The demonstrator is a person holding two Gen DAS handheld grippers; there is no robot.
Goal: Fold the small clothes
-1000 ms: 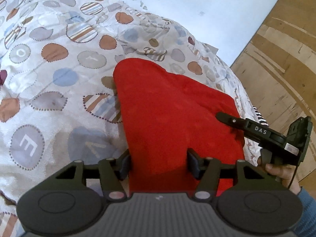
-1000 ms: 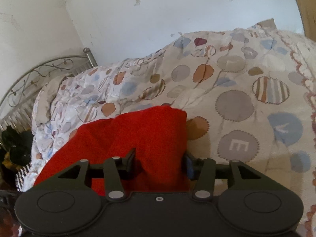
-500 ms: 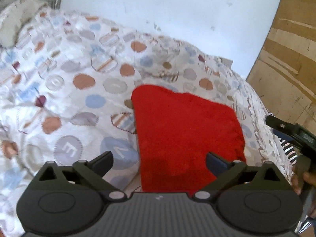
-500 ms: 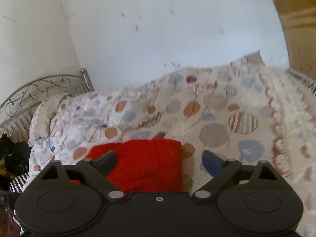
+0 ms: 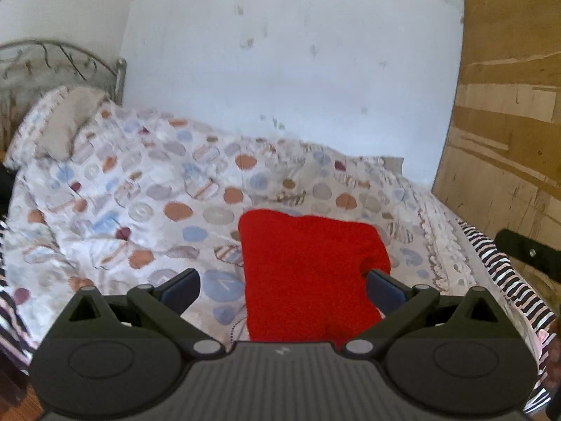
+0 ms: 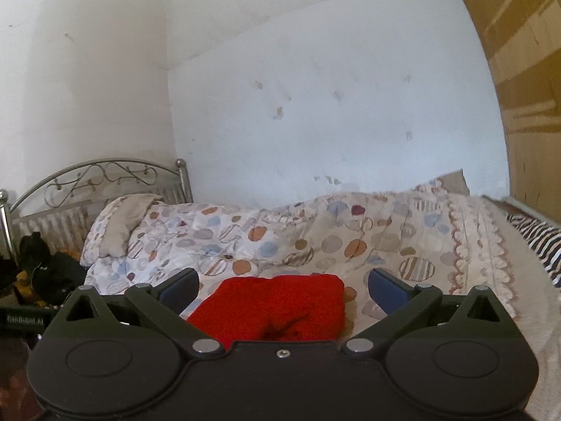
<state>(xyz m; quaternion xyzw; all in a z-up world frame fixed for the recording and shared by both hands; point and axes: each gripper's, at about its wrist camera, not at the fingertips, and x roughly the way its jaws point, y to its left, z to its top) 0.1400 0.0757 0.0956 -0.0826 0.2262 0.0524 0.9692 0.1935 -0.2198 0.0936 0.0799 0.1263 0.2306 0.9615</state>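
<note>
And both pairs of tongs are off the cloth! A second ago each one straddled an edge of the red garment (image 5: 308, 273); the jaws have just been opening, nothing is left between them, and both views now take in far more of the bed and wall.

Left side first: the left tongs (image 5: 282, 286) stand spread wide and empty, with the garment lying beyond them from about 12 to 1 o'clock. It rests flat on the patterned bedspread (image 5: 140, 210) as a compact, roughly rectangular slab, which I'd read as a fold set down and let go so it holds its shape. At 3 o'clock in that view, a dark piece of the right tongs (image 5: 529, 254) pokes in at the edge.

Over to the right wrist view: the right tongs (image 6: 282, 287) are equally wide and grip nothing, the garment sitting just past them at 12 o'clock, a small dimple in its near edge.

Containers? None in sight: no basket, no bin, no drawer. The folded piece simply sits on the bed, near its front edge, with a pillow (image 6: 119, 224) and metal headboard (image 6: 98, 179) away at 10 o'clock and a dark heap (image 6: 45, 270) at 9.
</note>
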